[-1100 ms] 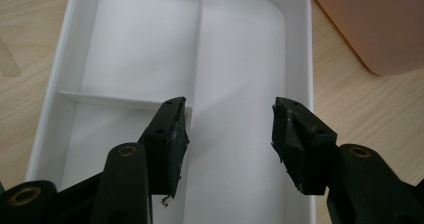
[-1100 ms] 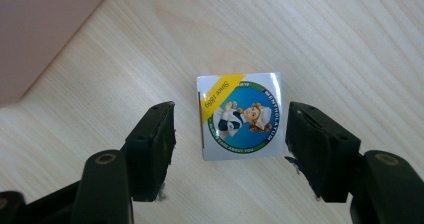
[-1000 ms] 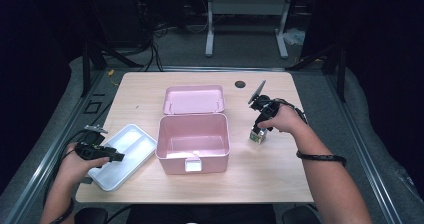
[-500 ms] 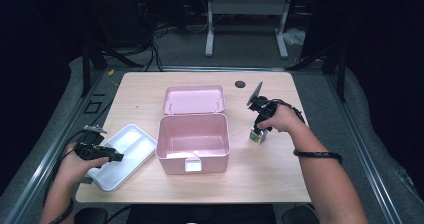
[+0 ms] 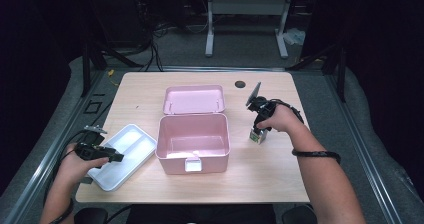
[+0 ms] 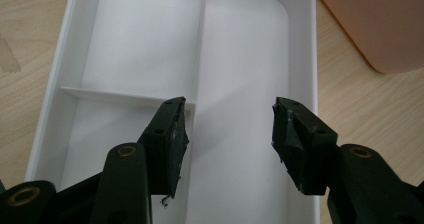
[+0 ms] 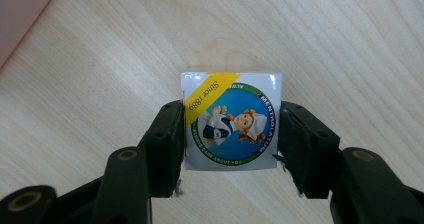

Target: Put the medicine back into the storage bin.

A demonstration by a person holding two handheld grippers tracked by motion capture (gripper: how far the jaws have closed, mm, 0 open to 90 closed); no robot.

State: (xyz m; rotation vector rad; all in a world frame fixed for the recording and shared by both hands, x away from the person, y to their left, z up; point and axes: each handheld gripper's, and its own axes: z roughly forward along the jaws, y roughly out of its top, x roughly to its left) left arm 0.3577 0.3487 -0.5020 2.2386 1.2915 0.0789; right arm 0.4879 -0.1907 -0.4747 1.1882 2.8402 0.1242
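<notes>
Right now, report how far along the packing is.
Done: the pink box stands open, lid back. In hand: the right gripper has just been closing around the small Mentholatum box on the table. Left: lifting it; the left gripper hangs open over the white tray.

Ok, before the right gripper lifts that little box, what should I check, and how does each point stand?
1. Small box centred between the right gripper jaws, which have just been closing: ok.
2. Pads pressing both sides of the box: cannot tell; a thin gap seems to remain on one side.
3. Pink bin open, lid back: ok.
4. Bare table around the box: ok.
5. Left gripper open over the white tray, holding nothing: ok.
</notes>
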